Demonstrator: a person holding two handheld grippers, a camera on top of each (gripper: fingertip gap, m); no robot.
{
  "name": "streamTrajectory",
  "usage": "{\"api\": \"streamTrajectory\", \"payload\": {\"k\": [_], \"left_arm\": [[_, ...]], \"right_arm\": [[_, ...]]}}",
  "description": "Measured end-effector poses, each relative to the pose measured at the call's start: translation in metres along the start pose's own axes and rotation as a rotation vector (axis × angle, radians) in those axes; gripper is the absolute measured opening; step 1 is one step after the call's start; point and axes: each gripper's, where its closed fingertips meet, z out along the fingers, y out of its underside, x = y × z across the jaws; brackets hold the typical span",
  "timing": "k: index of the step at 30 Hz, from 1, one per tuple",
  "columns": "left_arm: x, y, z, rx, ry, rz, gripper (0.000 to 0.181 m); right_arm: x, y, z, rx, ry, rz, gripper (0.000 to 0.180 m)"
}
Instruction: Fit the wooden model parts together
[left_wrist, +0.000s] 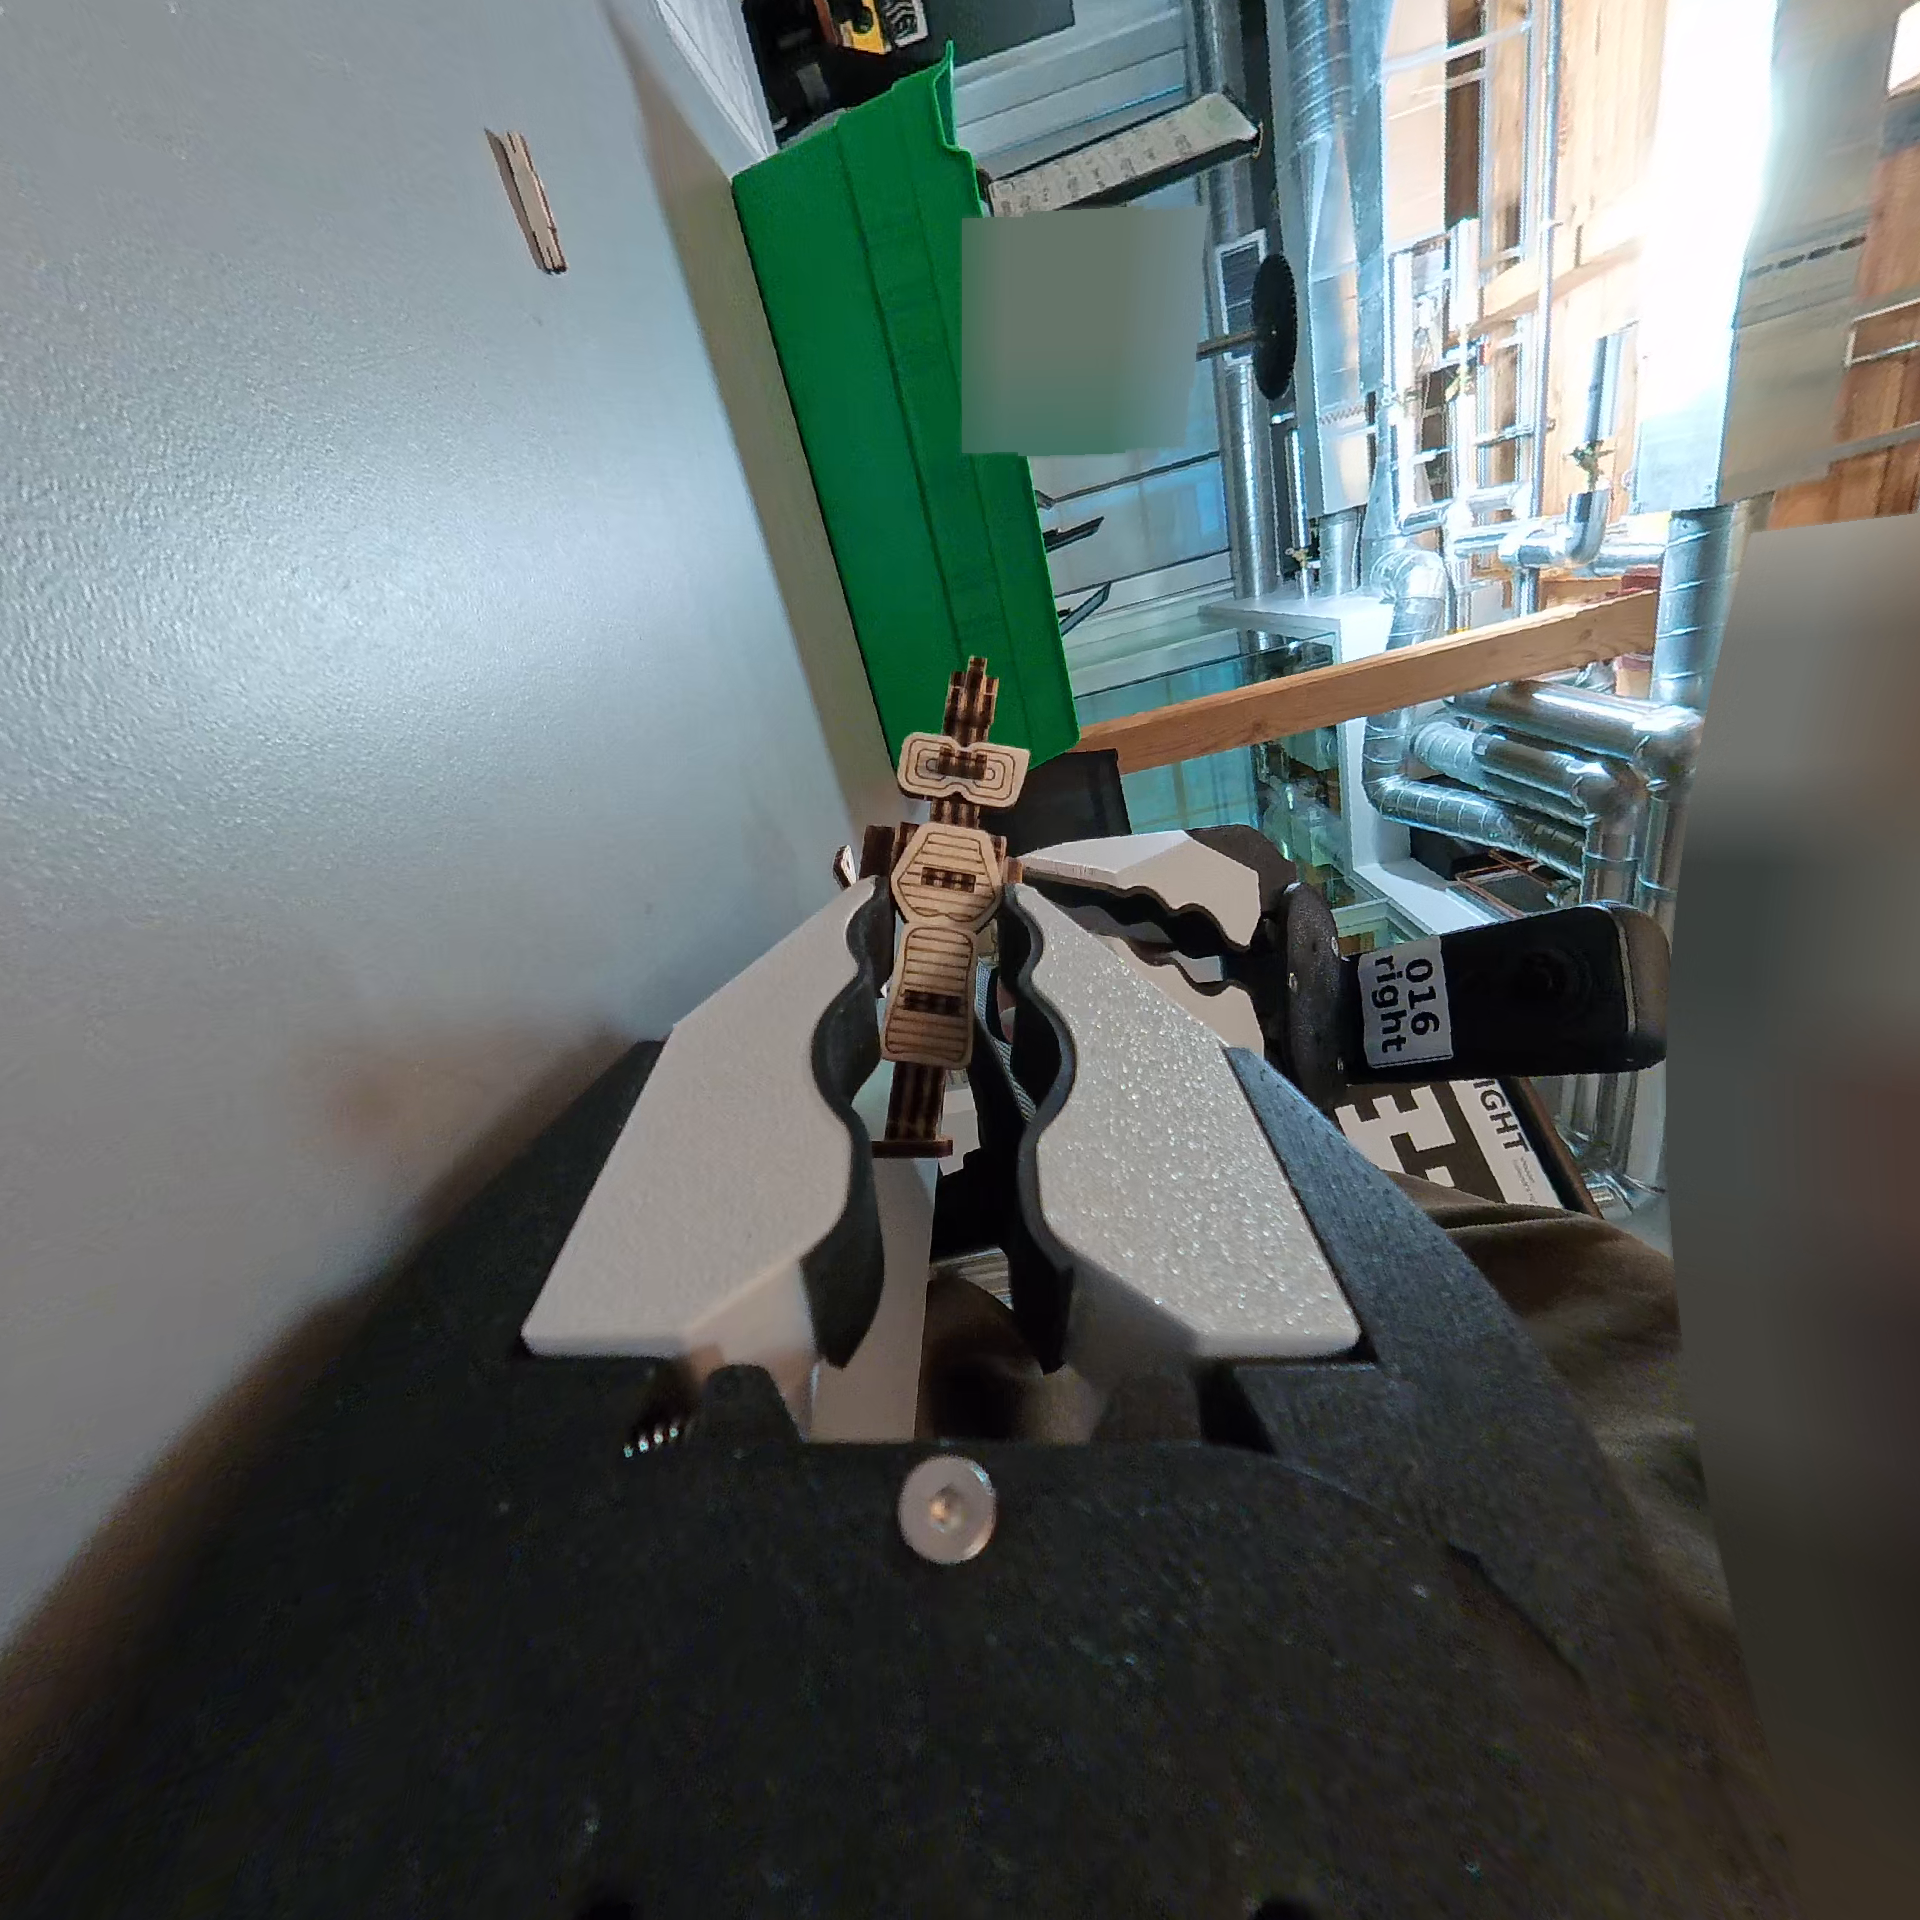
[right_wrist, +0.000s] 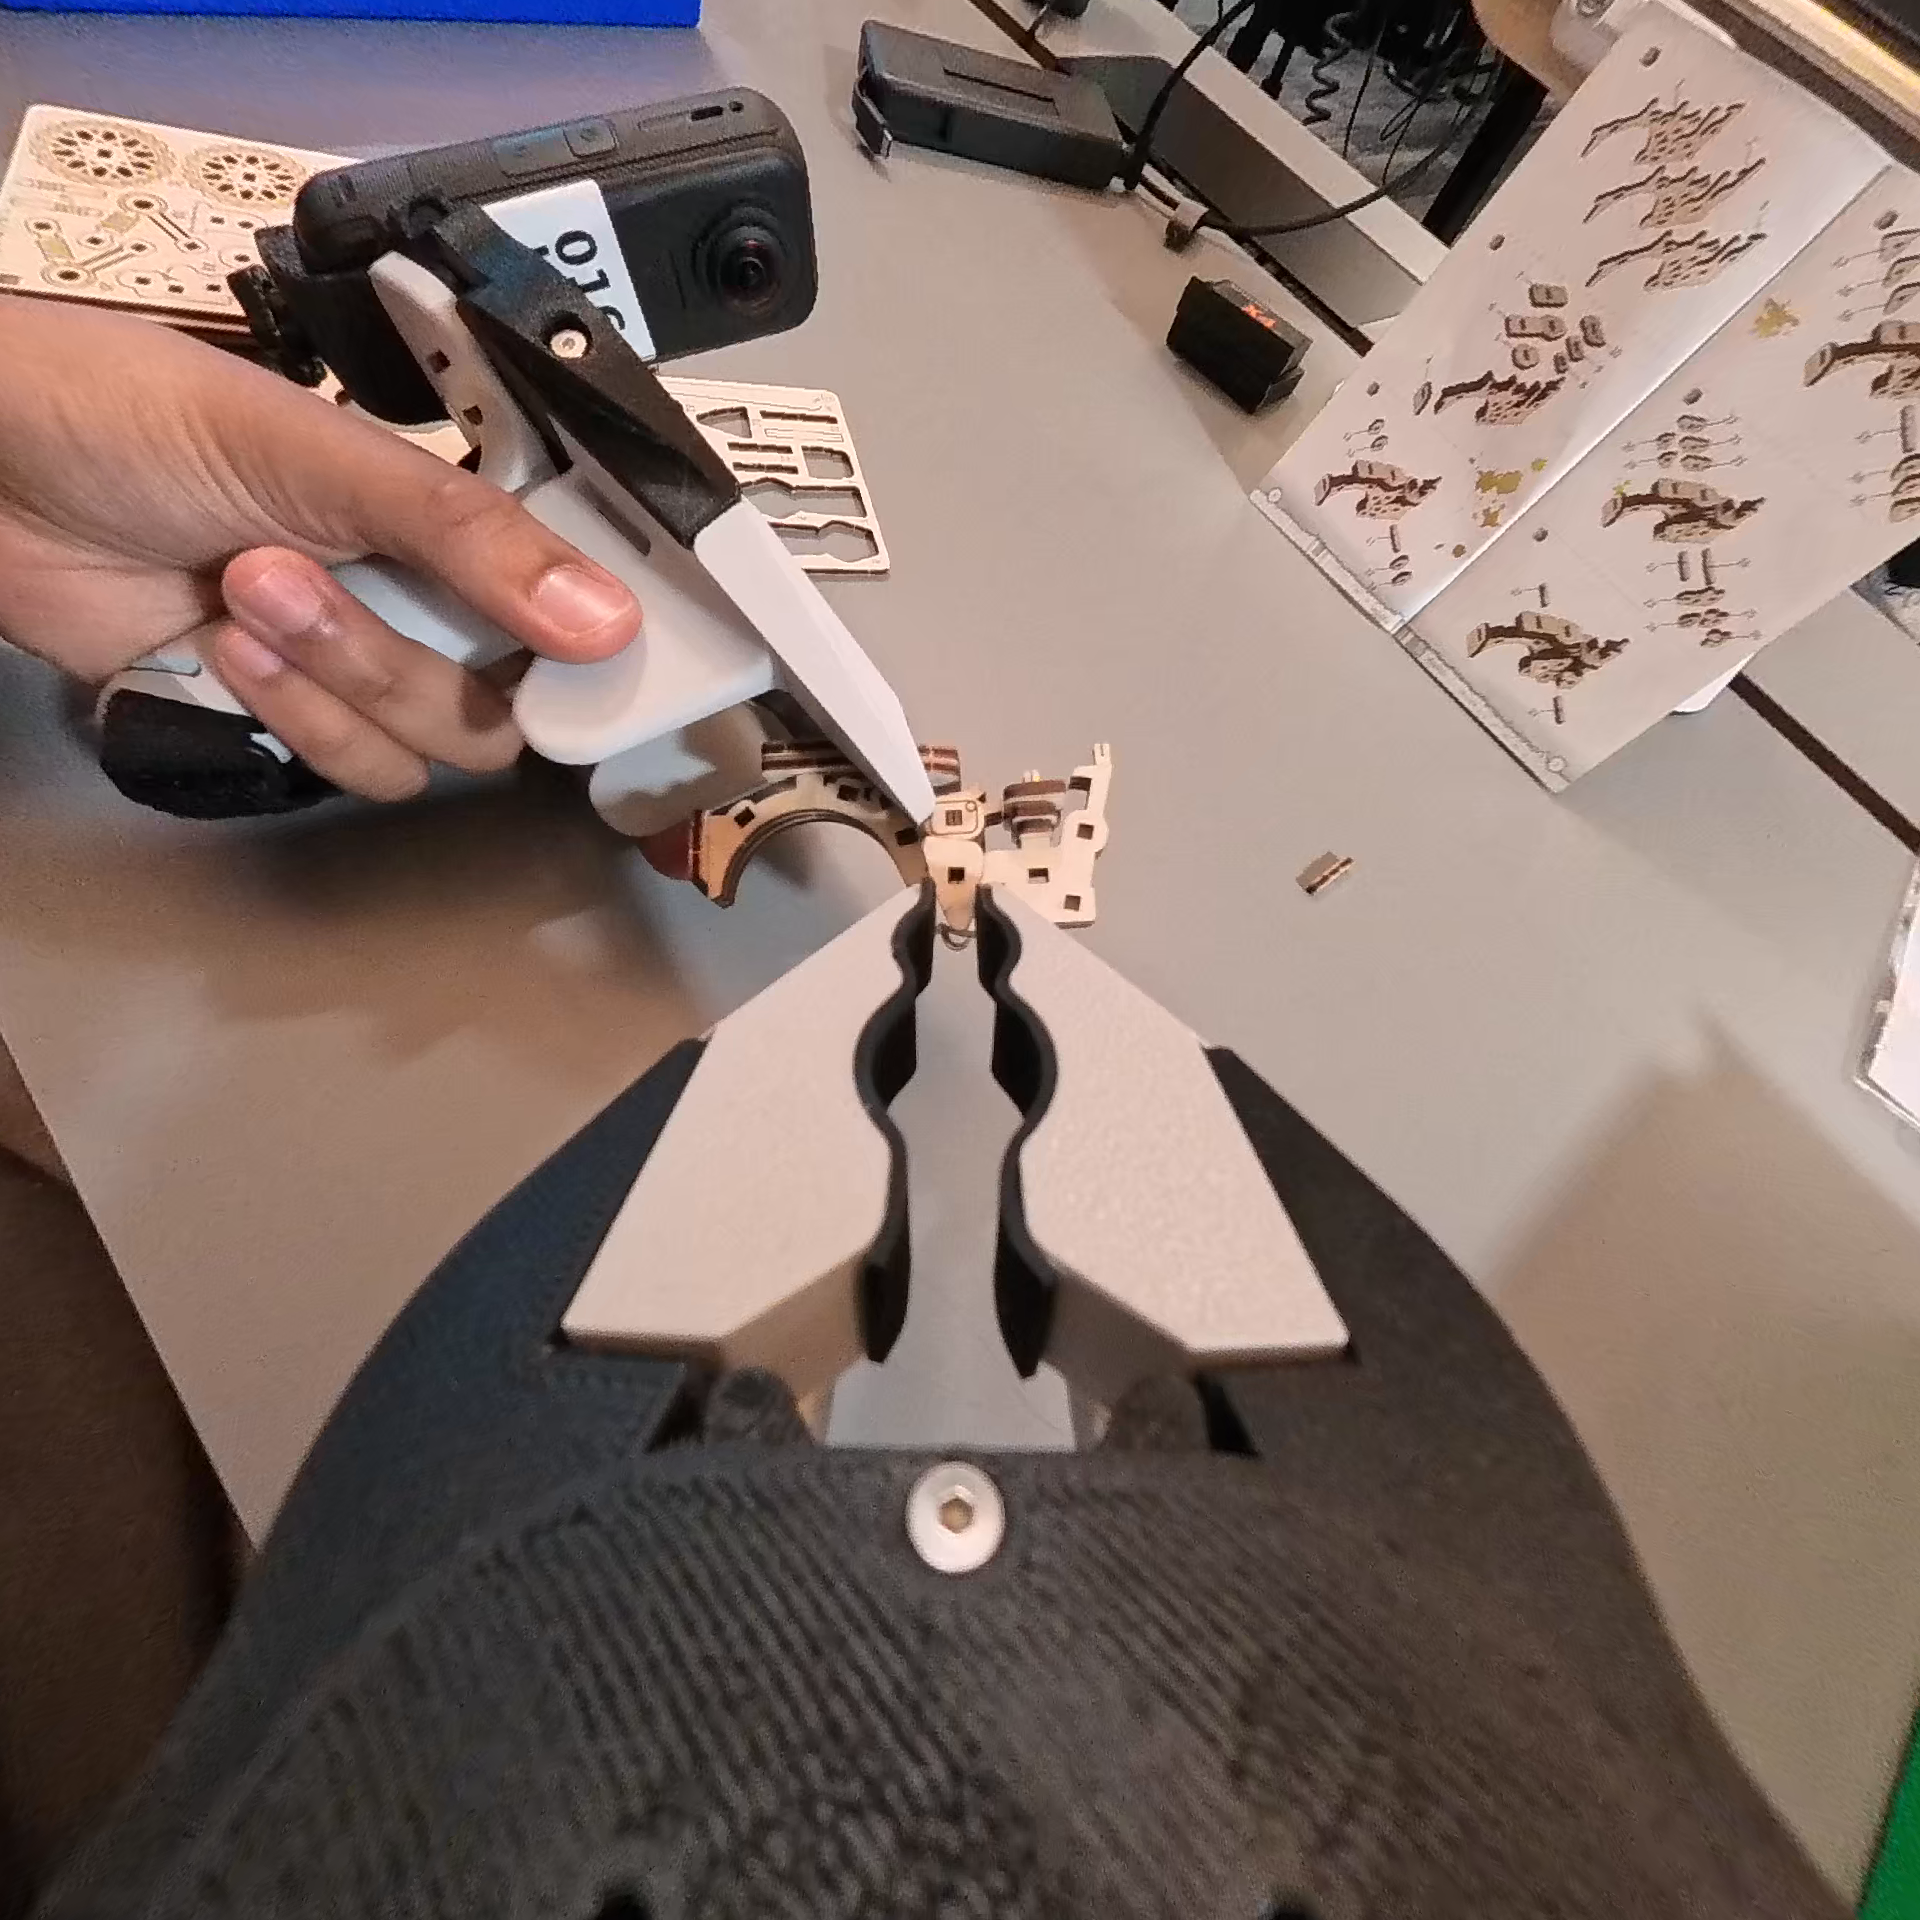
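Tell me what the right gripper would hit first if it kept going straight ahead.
The wooden model just past the right gripper tips, which the left gripper is holding from the side. Depth is uncertain; it may already be touching.

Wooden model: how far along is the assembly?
Done: the wooden model already has several parts slotted together. In hand: both the left gripper and the right gripper are shut on it, working a small piece at the joint. Left: a loose small wooden piece on the table, and part sheets with some pieces still unpunched.
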Motion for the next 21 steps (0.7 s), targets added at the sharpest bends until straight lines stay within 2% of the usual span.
{"api": "streamTrajectory", "payload": {"k": [21], "left_arm": [[0.0002,-0.0001,0.0000,0.001,0.002,-0.002,0.016]], "right_arm": [[0.0000,-0.0012,-0.0019,0.010,-0.012,0.014,0.006]]}}
